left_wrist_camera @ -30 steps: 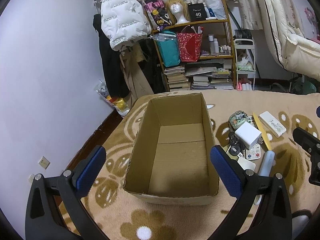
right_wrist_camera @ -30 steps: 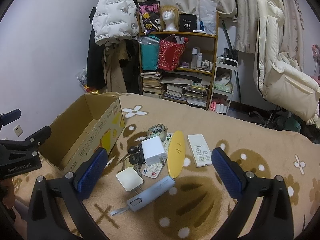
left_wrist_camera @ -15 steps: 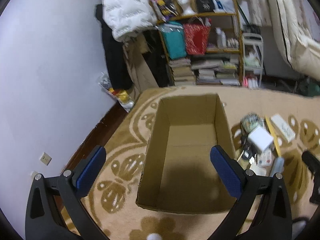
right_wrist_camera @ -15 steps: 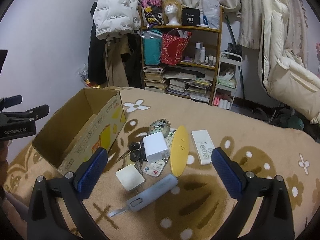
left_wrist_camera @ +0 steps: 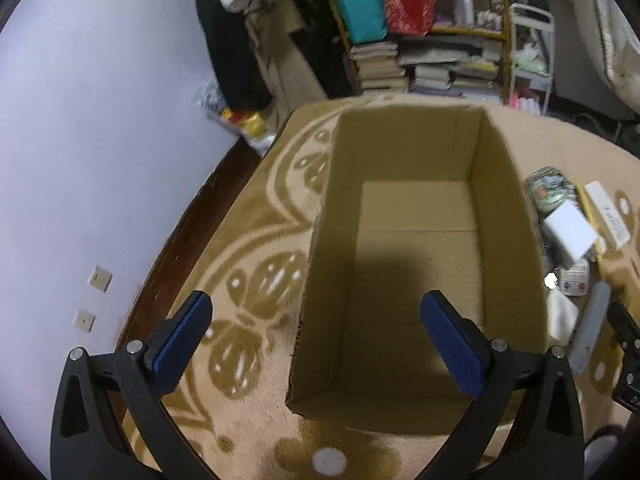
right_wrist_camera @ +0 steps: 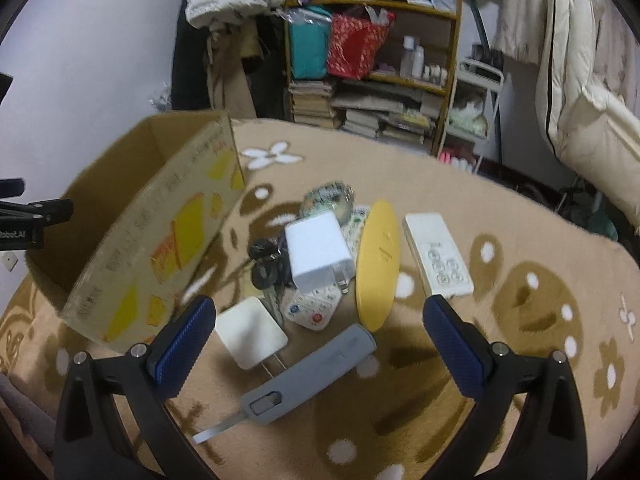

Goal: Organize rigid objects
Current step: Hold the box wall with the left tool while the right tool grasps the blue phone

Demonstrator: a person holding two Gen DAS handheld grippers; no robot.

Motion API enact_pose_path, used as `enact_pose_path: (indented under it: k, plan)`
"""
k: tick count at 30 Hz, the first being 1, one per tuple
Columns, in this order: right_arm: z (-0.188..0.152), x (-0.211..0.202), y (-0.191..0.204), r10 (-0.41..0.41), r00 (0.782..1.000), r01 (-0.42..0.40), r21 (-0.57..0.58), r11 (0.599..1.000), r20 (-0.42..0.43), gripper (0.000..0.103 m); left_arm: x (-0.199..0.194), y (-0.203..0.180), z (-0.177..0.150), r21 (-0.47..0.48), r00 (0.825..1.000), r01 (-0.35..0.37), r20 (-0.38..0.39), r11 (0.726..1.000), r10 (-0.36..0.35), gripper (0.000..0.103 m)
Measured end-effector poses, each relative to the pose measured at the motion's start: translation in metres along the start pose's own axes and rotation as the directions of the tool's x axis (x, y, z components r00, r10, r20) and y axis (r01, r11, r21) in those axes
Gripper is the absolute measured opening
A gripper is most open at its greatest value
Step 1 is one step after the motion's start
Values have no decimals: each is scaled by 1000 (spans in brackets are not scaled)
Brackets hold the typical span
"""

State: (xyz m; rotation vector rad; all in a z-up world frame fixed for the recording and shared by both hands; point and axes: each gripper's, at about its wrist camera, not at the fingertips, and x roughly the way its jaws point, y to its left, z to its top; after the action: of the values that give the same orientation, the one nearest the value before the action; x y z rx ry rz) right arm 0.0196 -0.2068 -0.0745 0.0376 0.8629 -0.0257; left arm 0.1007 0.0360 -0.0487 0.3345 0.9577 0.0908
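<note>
Left gripper [left_wrist_camera: 316, 336] released, jaws wide, holding nothing, above the near end of the cardboard box [left_wrist_camera: 416, 160] on the floral blanket [right_wrist_camera: 520, 280]. Right gripper [right_wrist_camera: 318, 334] likewise released, over the item cluster right of the box: grey utility knife [right_wrist_camera: 312, 372], white charger [right_wrist_camera: 318, 254], yellow oval piece [right_wrist_camera: 378, 264], white remote [right_wrist_camera: 438, 254], apparently keys [right_wrist_camera: 266, 268]

Flowered blanket [right_wrist_camera: 500, 360] (tan), cardboard box [left_wrist_camera: 408, 240], gadget pile [right_wrist_camera: 320, 264]
</note>
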Motion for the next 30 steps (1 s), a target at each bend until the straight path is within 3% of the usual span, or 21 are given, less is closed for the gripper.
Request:
enact_pose_path:
  k: [13,16,21,23,28,30]
  plan:
    - [-18,45,-30,-19,989,32,89,996,-147,100,39,4,1,44,989,-75,-128,996,80,103]
    - [-19,50,-32,-9,984,29,109,994,-178,100,42,-1,1,59,988,-72,-136,996,79,94]
    - [-21,56,-31,-11,978,32,98,995,-210,100,45,-12,-2,96,985,-75,-145,992,89,91]
    - [-24,58,-30,-20,974,42,93,995,-225,99,47,-13,-2,100,985,-66,-153,993,81,86]
    - [-28,64,-38,-11,966,45,127,991,-259,87,59,-20,-7,111,978,-35,-202,993,57,48]
    - [-29,66,-40,19,964,24,156,988,-264,82,60,-21,-7,103,976,-29,-210,994,50,46]
